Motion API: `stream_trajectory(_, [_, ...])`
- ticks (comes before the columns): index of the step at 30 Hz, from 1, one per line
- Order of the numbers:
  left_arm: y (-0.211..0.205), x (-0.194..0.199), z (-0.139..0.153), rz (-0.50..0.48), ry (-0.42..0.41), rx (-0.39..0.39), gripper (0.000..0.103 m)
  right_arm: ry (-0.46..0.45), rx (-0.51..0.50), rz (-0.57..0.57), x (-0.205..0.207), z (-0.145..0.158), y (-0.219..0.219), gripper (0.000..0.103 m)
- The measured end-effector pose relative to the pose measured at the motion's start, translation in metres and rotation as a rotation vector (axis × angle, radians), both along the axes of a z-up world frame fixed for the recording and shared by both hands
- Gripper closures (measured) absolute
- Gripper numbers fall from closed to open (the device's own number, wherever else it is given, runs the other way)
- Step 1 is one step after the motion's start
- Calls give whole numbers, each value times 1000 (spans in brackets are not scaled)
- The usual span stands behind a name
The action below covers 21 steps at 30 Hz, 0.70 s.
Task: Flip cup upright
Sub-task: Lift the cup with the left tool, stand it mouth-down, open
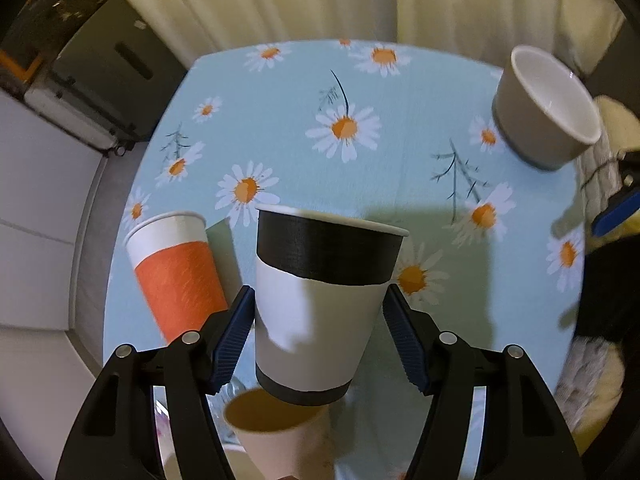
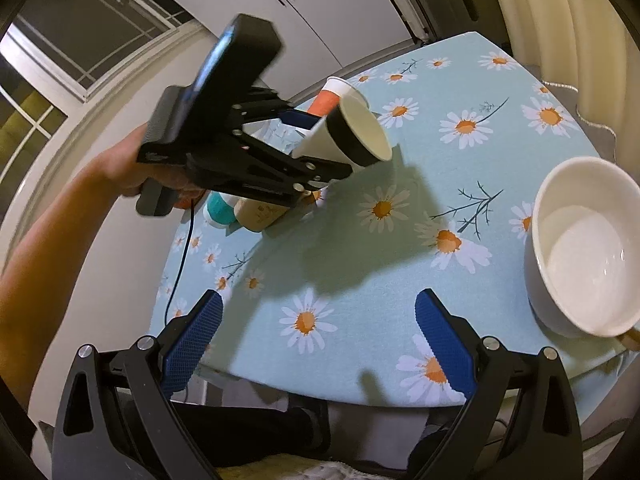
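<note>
My left gripper (image 1: 318, 312) is shut on a white paper cup with black bands (image 1: 320, 300), its blue pads (image 1: 234, 336) pressing both sides. The cup is held above the table, mouth up in the left wrist view. In the right wrist view the same cup (image 2: 348, 136) is tilted, mouth facing right and forward, held by the left gripper (image 2: 312, 148) in a hand. My right gripper (image 2: 320, 344) is open and empty near the table's front edge.
An upright orange-and-white paper cup (image 1: 176, 272) stands left of the held cup. A tan cup (image 1: 276, 436) sits below it. A teal cup (image 2: 219, 209) and a brown cup (image 2: 260, 212) lie under the left gripper. A white bowl (image 2: 588, 248) stands right on the daisy tablecloth (image 2: 360, 272).
</note>
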<state>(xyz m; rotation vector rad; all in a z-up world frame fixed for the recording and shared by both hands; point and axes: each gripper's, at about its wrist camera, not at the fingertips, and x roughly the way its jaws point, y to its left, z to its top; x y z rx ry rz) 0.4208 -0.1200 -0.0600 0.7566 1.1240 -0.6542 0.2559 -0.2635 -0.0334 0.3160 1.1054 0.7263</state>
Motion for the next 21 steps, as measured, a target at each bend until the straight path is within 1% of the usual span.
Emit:
stream_trajectory(7, [15, -29, 43, 154, 2, -149, 39, 13, 47, -20, -9, 11, -6, 7])
stream_trajectory(12, [37, -53, 75, 323, -2, -263, 39, 7, 64, -14, -18, 23, -4, 7])
stream_trajectory(15, [50, -69, 89, 425, 1, -315, 39, 0, 70, -3, -25, 30, -1, 7])
stream_trajectory(17, [60, -82, 97, 498, 19, -353, 39, -4, 71, 2, -29, 32, 1, 7])
stream_trajectory(19, [67, -92, 101, 536, 21, -374, 39, -10, 61, -6, -32, 35, 2, 7])
stream_trajectory(21, [77, -105, 105, 600, 20, -395, 39, -11, 62, -2, -35, 37, 2, 7])
